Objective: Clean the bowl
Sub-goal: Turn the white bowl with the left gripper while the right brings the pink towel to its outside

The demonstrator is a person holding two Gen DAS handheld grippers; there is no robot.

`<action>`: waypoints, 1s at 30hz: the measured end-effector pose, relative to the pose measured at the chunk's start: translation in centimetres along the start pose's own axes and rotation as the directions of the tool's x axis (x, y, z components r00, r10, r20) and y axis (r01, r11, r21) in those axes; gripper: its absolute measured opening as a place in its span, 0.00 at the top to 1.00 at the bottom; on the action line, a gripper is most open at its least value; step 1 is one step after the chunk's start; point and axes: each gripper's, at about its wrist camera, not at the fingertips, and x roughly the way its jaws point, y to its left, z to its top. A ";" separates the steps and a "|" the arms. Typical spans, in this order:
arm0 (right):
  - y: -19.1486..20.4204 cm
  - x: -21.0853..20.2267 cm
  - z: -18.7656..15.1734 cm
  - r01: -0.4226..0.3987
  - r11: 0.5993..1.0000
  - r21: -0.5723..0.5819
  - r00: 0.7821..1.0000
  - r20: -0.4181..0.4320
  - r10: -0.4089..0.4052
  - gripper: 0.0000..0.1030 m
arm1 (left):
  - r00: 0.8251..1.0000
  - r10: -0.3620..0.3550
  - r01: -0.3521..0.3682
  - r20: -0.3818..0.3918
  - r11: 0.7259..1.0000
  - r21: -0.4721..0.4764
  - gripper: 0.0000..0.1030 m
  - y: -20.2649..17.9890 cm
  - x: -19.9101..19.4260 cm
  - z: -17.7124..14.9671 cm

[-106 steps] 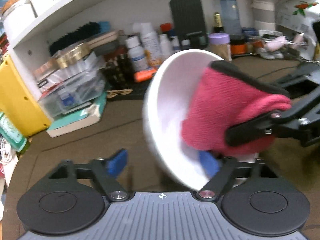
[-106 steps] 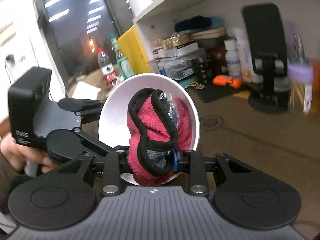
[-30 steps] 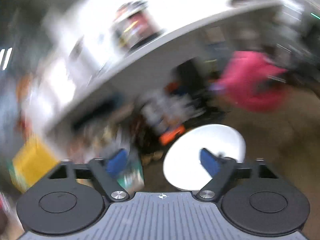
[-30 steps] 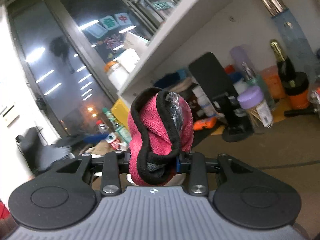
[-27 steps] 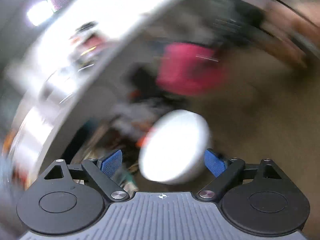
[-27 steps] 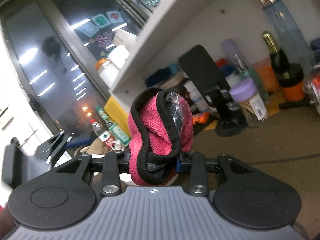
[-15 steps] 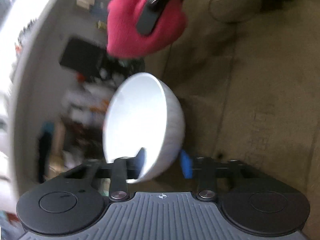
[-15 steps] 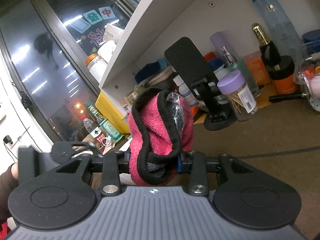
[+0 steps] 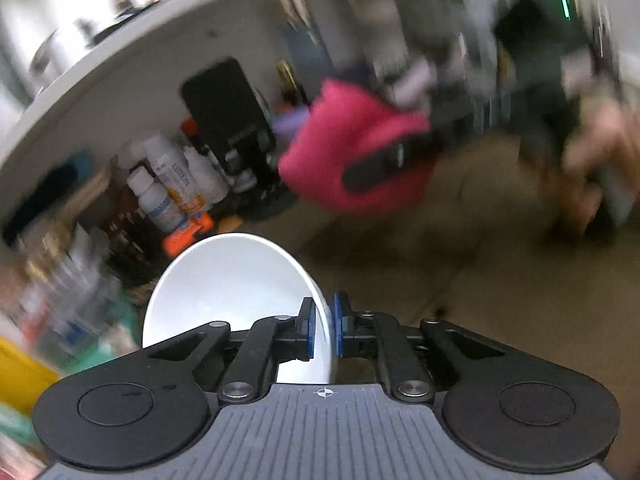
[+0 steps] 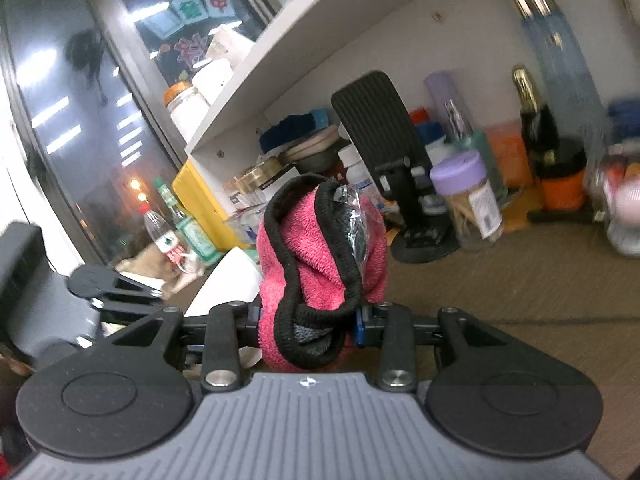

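A white bowl [image 9: 224, 276] stands on edge in the left wrist view, its hollow facing left. My left gripper [image 9: 323, 320] is shut on its rim, one blue pad inside and one outside. Beyond it, up and to the right, hangs a pink cloth [image 9: 352, 148] with black trim, clear of the bowl. In the right wrist view my right gripper [image 10: 308, 320] is shut on that pink cloth [image 10: 320, 248], which bulges up between the fingers. The bowl [image 10: 236, 276] shows partly behind the cloth, with the left gripper [image 10: 112, 284] at the far left.
A white shelf [image 10: 280, 52] overhangs a crowded back row: a black ribbed stand [image 10: 376, 128], a purple-lidded jar [image 10: 464, 196], white bottles [image 9: 172, 184], a dark bottle [image 10: 536, 120] and a yellow box [image 10: 200, 200]. The brown tabletop [image 10: 520, 288] lies to the right.
My left gripper went from open around the bowl to shut on its rim, and its view rolled. The right gripper still holds the cloth and has shifted only slightly.
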 end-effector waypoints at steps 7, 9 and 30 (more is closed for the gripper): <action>5.1 1.7 -1.3 0.002 0.955 -0.298 0.998 -0.062 -0.022 0.63 | 0.995 -0.027 0.045 0.101 0.983 -0.176 0.91 0.9 -1.8 -3.1; 6.1 1.7 -1.8 -0.034 0.943 -0.330 0.996 -0.093 0.004 0.63 | 0.993 -0.020 0.042 0.113 0.979 -0.198 0.92 1.0 -2.9 -3.5; 17.3 6.6 -7.0 0.131 0.292 -0.947 0.950 0.036 -0.310 0.65 | 0.996 0.090 -0.093 -0.027 0.985 -0.145 0.76 0.8 -3.4 -9.1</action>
